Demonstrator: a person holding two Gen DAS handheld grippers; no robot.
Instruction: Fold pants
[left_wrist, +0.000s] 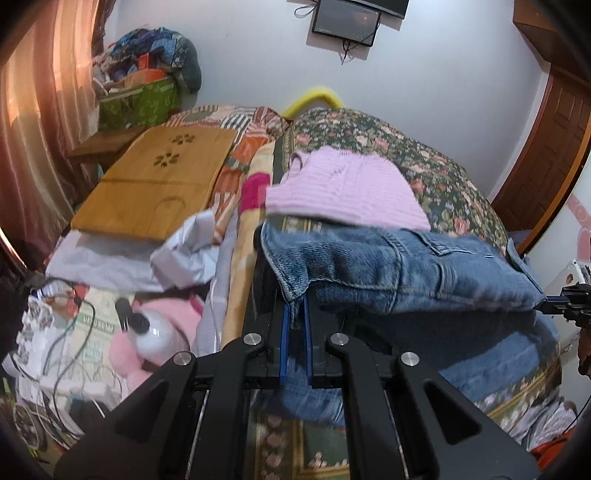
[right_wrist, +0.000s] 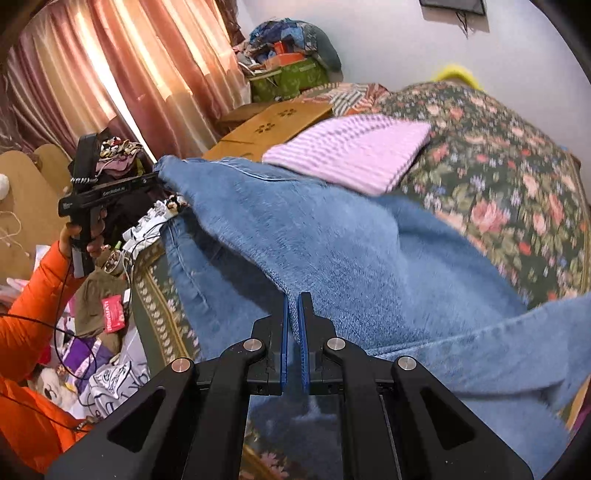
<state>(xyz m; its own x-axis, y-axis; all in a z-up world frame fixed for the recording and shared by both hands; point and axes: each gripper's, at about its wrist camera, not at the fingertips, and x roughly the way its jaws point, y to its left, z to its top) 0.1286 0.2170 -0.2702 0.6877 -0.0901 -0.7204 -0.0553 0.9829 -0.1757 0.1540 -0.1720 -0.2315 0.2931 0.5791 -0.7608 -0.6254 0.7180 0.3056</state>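
Blue denim pants hang stretched between both grippers above the floral bedspread. My left gripper is shut on one corner of the folded denim edge. My right gripper is shut on the other corner of the pants. Each gripper shows in the other's view: the right gripper at the far right edge, and the left gripper at the left, held by a hand in an orange sleeve. More denim lies on the bed beneath the lifted part. The picture is blurred by motion.
A folded pink knit sweater lies on the bed just beyond the pants. A wooden lap tray, crumpled white cloth, a white bottle and cables clutter the left side. A wooden door stands at the right.
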